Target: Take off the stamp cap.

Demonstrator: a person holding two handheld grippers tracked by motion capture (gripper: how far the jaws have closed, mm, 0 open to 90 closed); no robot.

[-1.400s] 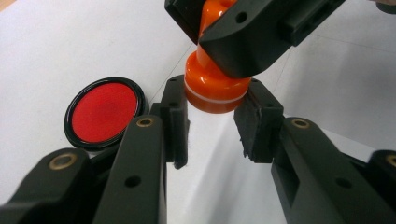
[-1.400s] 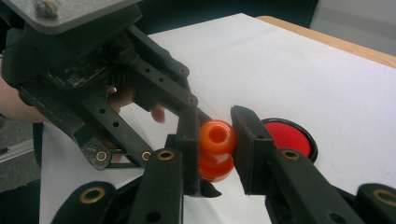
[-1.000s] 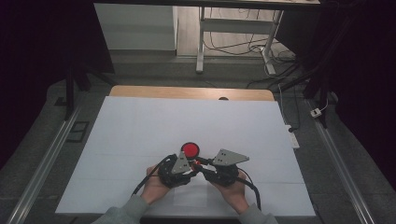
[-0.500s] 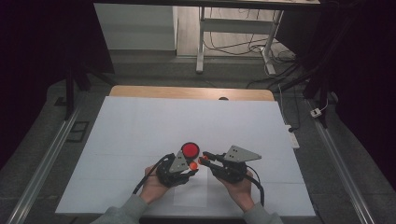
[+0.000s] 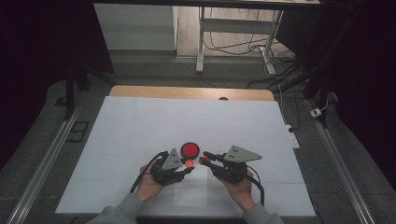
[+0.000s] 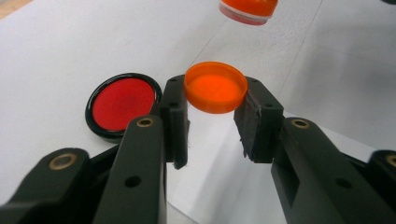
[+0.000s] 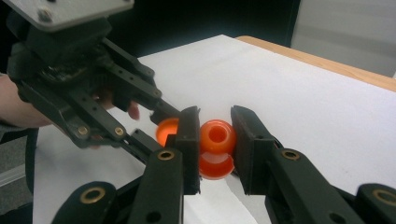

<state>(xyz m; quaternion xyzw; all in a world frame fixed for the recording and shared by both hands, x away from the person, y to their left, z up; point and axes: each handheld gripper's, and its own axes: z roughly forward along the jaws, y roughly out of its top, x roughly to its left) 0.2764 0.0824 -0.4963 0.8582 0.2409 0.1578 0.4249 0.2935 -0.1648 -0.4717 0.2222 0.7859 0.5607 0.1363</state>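
My left gripper (image 5: 188, 164) (image 6: 215, 93) is shut on a flat orange cap (image 6: 215, 87) (image 5: 189, 164), held by its rim just above the white table sheet (image 5: 140, 126). To its right, my right gripper (image 5: 204, 159) (image 7: 215, 122) is shut on a small orange rounded piece with a hole in its top (image 7: 216, 140) (image 5: 202, 159). The two tips face each other with a small gap between them. In the right gripper view the left gripper (image 7: 93, 93) shows with the cap (image 7: 166, 130). A red disc in a black rim (image 5: 190, 150) (image 6: 122, 103) lies flat just beyond the tips.
A wooden table edge (image 5: 187, 92) runs along the back of the sheet. A smaller white paper (image 5: 191, 193) lies under the hands. A white power strip (image 5: 293, 137) sits by the right edge, and metal rails (image 5: 42, 163) flank the table.
The gripper tips were together a second ago and now stand slightly apart, each with its orange part. The right gripper has shifted a little to the right.
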